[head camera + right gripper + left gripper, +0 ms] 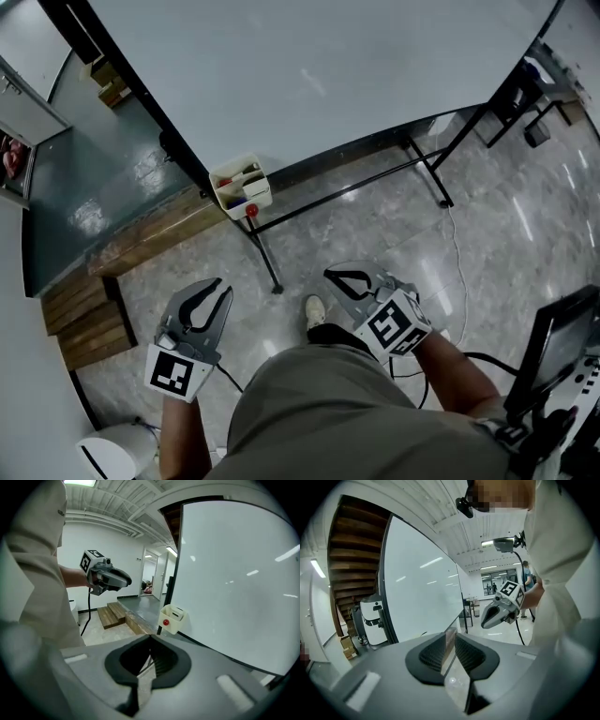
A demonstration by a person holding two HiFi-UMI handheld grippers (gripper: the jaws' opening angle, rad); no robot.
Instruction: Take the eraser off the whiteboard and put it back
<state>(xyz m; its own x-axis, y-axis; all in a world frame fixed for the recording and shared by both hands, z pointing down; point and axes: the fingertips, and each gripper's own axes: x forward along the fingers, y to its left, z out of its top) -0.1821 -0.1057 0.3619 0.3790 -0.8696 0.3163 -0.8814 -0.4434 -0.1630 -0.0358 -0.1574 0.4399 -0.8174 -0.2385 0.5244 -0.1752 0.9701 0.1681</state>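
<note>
The blank whiteboard [309, 75] fills the top of the head view; I cannot make out an eraser on it. A cream holder box [242, 187] with markers and a red knob hangs at its lower left edge and shows in the right gripper view [172, 618]. My left gripper [221, 285] hovers over the floor below the box, its jaws a narrow gap apart with nothing between them [451, 631]. My right gripper [330, 274] is held beside it, shut and empty [150, 637]. Each gripper view shows the other gripper in the air.
The board's black stand legs [267, 258] reach the tiled floor in front of me. Wooden steps [89, 319] lie at the left. A thin cable [457, 253] runs across the floor at the right, near dark equipment [562, 356]. A white device [112, 450] stands at the lower left.
</note>
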